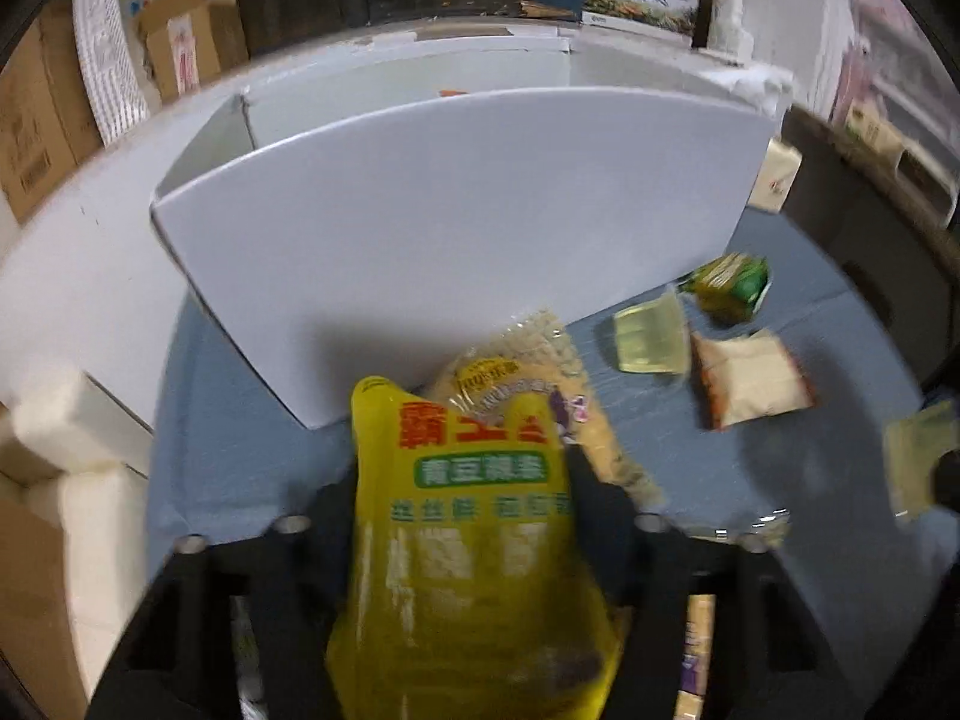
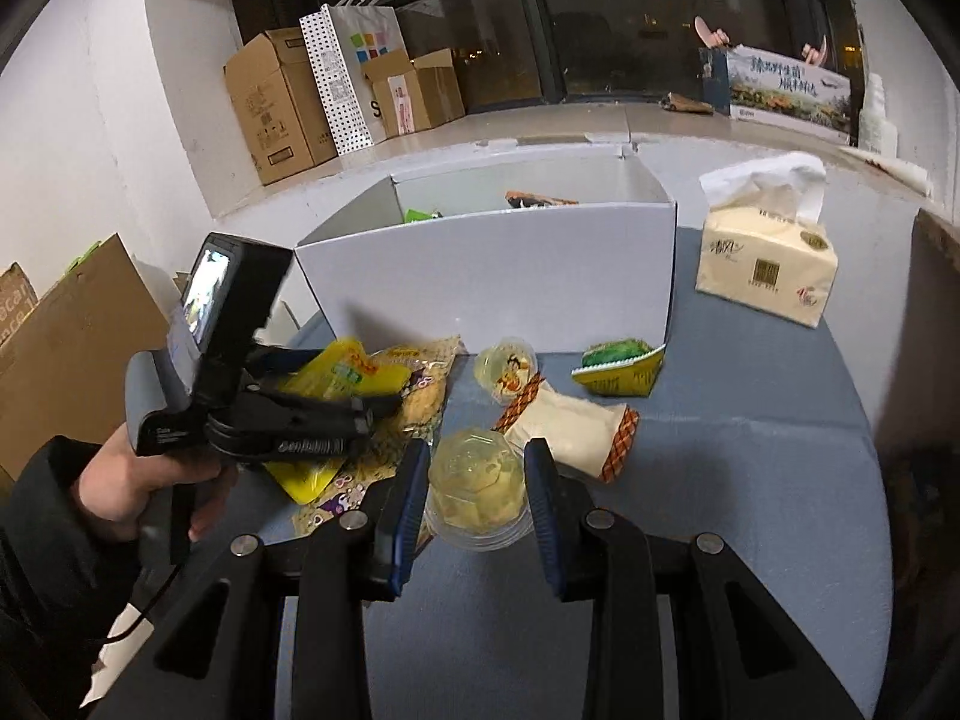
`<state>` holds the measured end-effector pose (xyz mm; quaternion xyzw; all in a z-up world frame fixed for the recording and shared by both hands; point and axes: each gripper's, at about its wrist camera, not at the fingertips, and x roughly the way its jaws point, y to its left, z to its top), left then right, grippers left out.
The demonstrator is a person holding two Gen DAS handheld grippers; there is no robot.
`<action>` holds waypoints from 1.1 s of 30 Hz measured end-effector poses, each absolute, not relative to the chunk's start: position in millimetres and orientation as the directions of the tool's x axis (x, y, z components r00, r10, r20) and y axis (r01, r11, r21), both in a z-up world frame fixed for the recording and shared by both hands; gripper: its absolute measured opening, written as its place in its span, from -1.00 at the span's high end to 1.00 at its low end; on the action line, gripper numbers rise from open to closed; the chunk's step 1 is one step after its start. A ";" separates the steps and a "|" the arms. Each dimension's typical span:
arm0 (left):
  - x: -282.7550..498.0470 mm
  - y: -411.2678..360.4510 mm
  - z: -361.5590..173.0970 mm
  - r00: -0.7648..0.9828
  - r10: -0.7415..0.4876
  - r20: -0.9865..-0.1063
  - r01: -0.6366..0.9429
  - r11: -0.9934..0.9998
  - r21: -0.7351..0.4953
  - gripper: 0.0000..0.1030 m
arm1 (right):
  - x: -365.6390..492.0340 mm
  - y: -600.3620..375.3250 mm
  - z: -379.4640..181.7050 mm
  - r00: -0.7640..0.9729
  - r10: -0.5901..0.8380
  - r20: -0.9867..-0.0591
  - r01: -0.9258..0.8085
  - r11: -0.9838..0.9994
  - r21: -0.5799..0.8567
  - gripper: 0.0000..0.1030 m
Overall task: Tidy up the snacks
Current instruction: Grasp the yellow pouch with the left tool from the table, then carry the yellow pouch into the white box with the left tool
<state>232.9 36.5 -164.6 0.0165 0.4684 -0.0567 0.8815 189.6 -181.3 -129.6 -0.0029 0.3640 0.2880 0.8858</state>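
Right gripper (image 2: 477, 489), jaws spread either side of a clear jelly cup (image 2: 474, 483) on the blue table (image 2: 750, 480); left gripper (image 1: 462, 480) pinching a yellow snack bag (image 1: 468, 540) above a clear cracker packet (image 1: 528, 372); beyond, cream pastry packet (image 2: 570, 429), green-yellow packet (image 2: 621, 369), white box (image 2: 492, 276).

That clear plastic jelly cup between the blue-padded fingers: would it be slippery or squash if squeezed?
The clear plastic jelly cup looks thin-walled and glossy, so it may well slip or dent under a hard squeeze. The right gripper brackets it with gaps either side. Its rounded body seems likely to roll if tipped over.
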 end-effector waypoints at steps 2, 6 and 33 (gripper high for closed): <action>227.0 40.9 -158.9 0.572 -0.093 -0.815 0.102 0.994 -0.042 0.06 | 189.4 -182.2 -130.2 0.570 0.509 -0.645 -0.511 0.834 0.207 0.31; 204.4 49.1 -137.8 0.632 -0.149 -0.760 0.123 0.988 -0.091 0.09 | 188.7 -184.5 -127.3 0.575 0.518 -0.633 -0.511 0.832 0.216 0.31; 336.2 55.9 -13.1 0.767 -0.182 -0.616 0.088 0.980 -0.180 -0.36 | 361.8 -146.8 -37.6 0.620 0.560 -0.549 -0.478 0.825 0.302 0.30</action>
